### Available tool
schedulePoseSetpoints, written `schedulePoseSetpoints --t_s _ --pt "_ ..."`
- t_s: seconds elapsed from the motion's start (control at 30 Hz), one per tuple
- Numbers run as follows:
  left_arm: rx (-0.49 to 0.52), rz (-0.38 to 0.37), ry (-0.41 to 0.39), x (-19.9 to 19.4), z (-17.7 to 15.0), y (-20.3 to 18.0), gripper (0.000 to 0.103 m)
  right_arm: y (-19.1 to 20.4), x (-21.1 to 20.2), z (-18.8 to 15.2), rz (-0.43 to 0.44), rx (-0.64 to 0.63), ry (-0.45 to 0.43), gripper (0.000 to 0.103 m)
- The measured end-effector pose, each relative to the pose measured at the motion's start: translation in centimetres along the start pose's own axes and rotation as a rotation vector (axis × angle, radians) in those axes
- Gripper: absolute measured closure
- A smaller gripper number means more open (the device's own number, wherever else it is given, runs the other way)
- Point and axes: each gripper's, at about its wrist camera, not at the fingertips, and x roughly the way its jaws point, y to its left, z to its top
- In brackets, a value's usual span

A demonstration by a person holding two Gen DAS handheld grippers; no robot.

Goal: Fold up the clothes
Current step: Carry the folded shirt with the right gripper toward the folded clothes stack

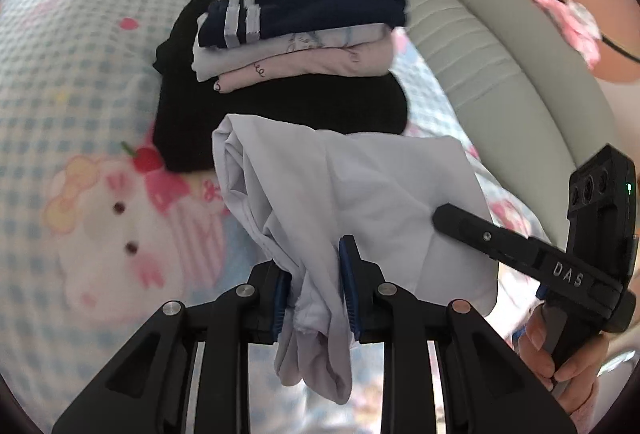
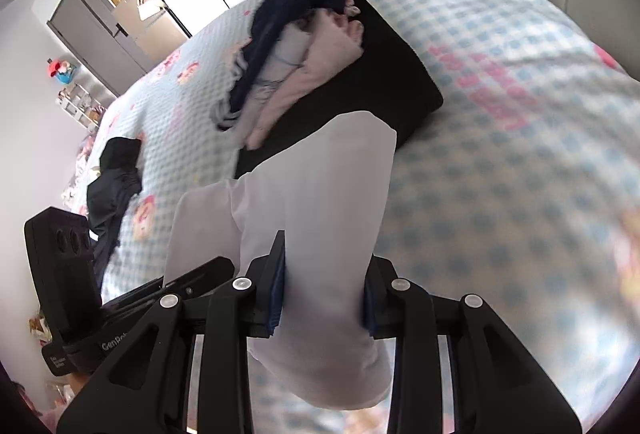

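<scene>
Two black handheld grippers with blue finger pads

Beside the white garment [image 1: 360, 186], the left gripper [image 1: 316, 290] is showing black linkage arms, silver round pins and ribbed blue pads; the right gripper [image 2: 324, 294] is looking alike, its body [image 1: 568, 274] bearing white "DAS" lettering, a green light glowing on its camera block.

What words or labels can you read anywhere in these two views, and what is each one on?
"DAS": raised letters on the right gripper, seen from the left wrist view.
"GenRob", cut off behind a black finger link: white print on the left gripper's body, seen from the right wrist view.
Small white label lower on that same body: too small to read.
Pink lettering printed on the bedspread: too blurred to read.
</scene>
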Motion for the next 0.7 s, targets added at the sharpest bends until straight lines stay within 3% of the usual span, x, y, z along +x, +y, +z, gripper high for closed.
schedulePoseSetpoints --t_s 0.1,0.2,0.3,0.37,0.5,0.57,0.6,0.7 --pt "-0.021 -0.004 0.013 3.1 0.7 0.5 0.078 -2.5 2.4 1.3 0.000 0.011 0.003 0.072" --pt "-0.060 0.005 0.119 7.3 -0.1 1.5 0.078 -5.8 4.2 1.6 0.000 0.051 0.024 0.071" --pt "-0.079 -0.042 0.178 9.2 -1.3 2.3 0.063 -8.6 4.7 1.2 0.045 0.111 0.056 0.070" --pt "-0.063 -0.073 0.151 8.2 -1.6 2.7 0.055 -9.2 3.7 0.9 0.051 0.108 0.042 0.070" --pt "-0.069 -0.060 -0.060 2.5 -1.8 3.6 0.055 -8.8 -1.1 0.7 -0.059 0.056 -0.107 0.070" --pt "0.007 -0.054 -0.185 0.1 -2.3 2.5 0.057 -7.3 -3.5 0.5 -0.088 0.009 -0.191 0.069" --pt "0.060 -0.063 -0.201 -0.1 -2.5 1.5 0.057 -5.9 -3.6 0.1 -0.094 -0.036 -0.188 0.069" --pt "0.142 -0.102 -0.083 2.4 -3.1 -1.1 0.057 -1.7 -2.7 -1.2 -0.130 -0.172 -0.150 0.070"
